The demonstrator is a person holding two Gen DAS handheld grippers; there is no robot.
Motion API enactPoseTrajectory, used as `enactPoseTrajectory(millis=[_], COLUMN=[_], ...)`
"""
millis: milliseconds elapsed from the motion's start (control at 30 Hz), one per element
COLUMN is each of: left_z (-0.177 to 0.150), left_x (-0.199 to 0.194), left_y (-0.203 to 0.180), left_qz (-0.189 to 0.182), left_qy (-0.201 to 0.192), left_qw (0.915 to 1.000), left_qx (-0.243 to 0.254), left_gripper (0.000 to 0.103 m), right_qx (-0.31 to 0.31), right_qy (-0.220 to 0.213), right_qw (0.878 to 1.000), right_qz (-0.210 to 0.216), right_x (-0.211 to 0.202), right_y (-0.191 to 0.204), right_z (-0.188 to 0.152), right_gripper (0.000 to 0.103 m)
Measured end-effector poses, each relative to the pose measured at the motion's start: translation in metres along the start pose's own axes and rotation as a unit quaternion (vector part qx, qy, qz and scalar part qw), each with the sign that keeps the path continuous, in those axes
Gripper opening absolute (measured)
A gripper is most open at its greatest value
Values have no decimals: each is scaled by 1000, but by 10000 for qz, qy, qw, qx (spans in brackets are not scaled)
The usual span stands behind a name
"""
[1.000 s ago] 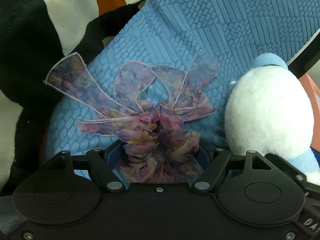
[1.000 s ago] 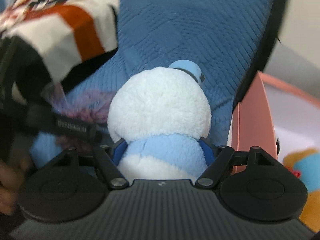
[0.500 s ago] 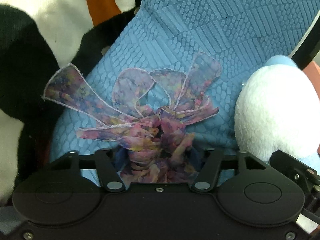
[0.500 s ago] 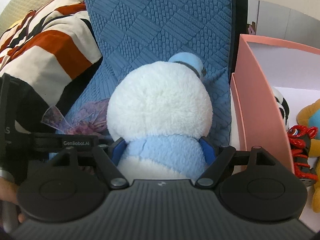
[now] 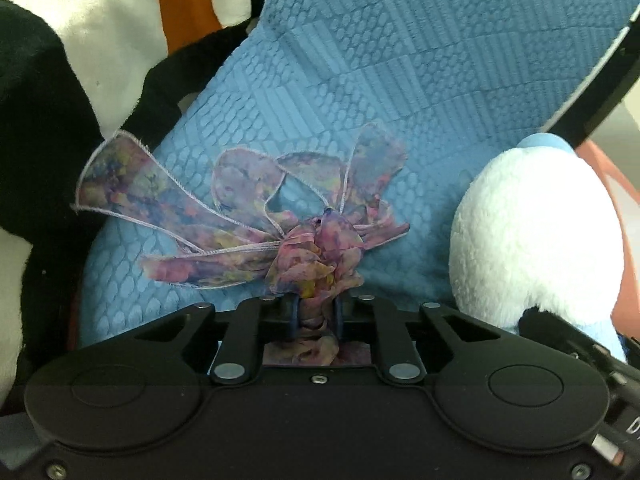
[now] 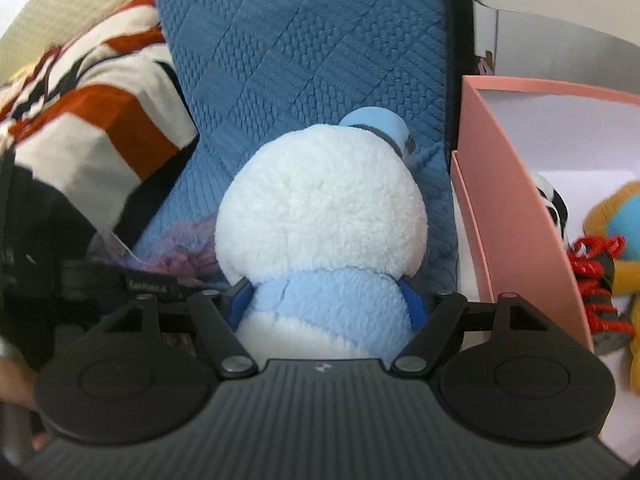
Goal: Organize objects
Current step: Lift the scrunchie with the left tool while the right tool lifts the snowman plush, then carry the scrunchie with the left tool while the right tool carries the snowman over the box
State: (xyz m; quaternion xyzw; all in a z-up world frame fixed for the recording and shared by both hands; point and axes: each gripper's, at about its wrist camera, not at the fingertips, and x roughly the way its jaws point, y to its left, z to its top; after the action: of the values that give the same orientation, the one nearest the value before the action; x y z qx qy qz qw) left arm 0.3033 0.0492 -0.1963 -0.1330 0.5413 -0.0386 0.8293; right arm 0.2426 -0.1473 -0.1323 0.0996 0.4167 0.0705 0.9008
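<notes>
A sheer purple floral ribbon bow lies on a blue quilted cushion. My left gripper is shut on the bow's gathered knot, with its loops and tails fanned out ahead of the fingers. A white plush toy with a light blue cap and scarf leans on the same cushion. My right gripper has its jaws closing on the toy, and the blue pads press on both sides of the scarf. In the left wrist view the plush toy sits just right of the bow.
A pink box stands open to the right of the cushion. It holds an orange and blue soft toy and a small red-laced shoe. A black, white and orange striped blanket lies on the left.
The left jaws have closed from wide open onto the bow's knot. The right wrist view has rolled and brought the pink box fully into sight, with the plush toy still between its pads.
</notes>
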Motion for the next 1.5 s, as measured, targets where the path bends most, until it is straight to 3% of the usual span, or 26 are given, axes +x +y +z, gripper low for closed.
enactPoseTrajectory(millis=[400,667,1000,1500], left_z=[-19,-22,-16,3], left_x=[-57,-110,-165,-222], left_y=[-3,-28,-94,-201], left_qz=[-473,-754,-1019,-1291], left_qy=[-7,-163,-304,-678], left_qw=[9989,9969,9929,9835], left_qx=[-38,139,528,1069], left_gripper=[14,15,15,15], right_qx=[96,383,549,822], right_qy=[7,-22,-453,-1084], right_qw=[10000,9993,9974,9906], right_qz=[-26,27,62,-172], right_x=[-59,-100,-166,-239], right_y=[2,-6,-26,-97], right_z=[-11,-15,15,57], right_gripper=[76,76,76,76])
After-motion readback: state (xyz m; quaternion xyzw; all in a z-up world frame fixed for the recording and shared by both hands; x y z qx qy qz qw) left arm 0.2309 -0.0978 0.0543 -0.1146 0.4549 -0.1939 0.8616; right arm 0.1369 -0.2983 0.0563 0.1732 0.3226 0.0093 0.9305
